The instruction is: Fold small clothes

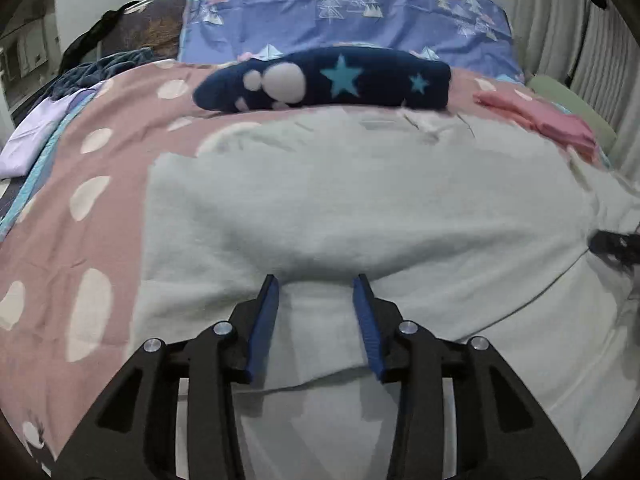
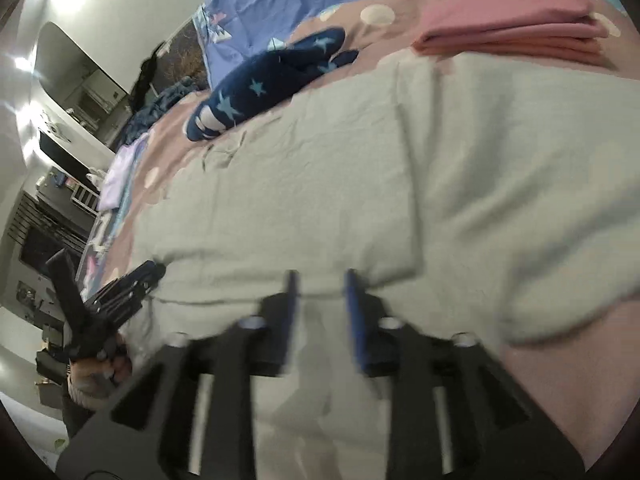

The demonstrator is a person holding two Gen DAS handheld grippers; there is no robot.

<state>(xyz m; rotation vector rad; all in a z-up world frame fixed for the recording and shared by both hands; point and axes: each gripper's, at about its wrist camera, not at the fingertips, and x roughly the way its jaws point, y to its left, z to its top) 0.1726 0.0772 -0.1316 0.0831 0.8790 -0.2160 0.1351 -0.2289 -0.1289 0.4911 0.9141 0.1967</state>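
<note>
Garment: we see a pale grey-green garment (image 1: pixel 360 208) spread flat over the pink spotted bedspread (image 1: pixel 100 168) on the bed, its near edge doubled into a soft fold right at both sets of fingertips.
Left hand-held gripper: the left hand-held gripper (image 1: pixel 317 280) has its blue pads apart, with the folded near edge lying between them; we judge nothing is pinched.
Right hand-held gripper: the right hand-held gripper (image 2: pixel 320 276) also stands apart at the same edge, further along it; this view is blurred, so we cannot tell whether the pads touch the cloth.
How it will handle: we judge the fabric light, thick, soft and limp, like fleece or brushed cotton. It should drape and sag when lifted, and is not fragile. It looks grippy rather than slippery, so it may drag on the bedspread.
Where to take hold: we would pinch the doubled near edge with both hand-held grippers well apart, catching every layer, so the edge stays level when carried over.
Nearby: a navy star-print garment (image 1: pixel 328 80) lies just beyond the far edge, and folded pink clothes (image 2: pixel 516 32) sit at the far right corner.
Writing: we can read no brand, label or lettering anywhere; only printed stars, spots and trees.
</note>
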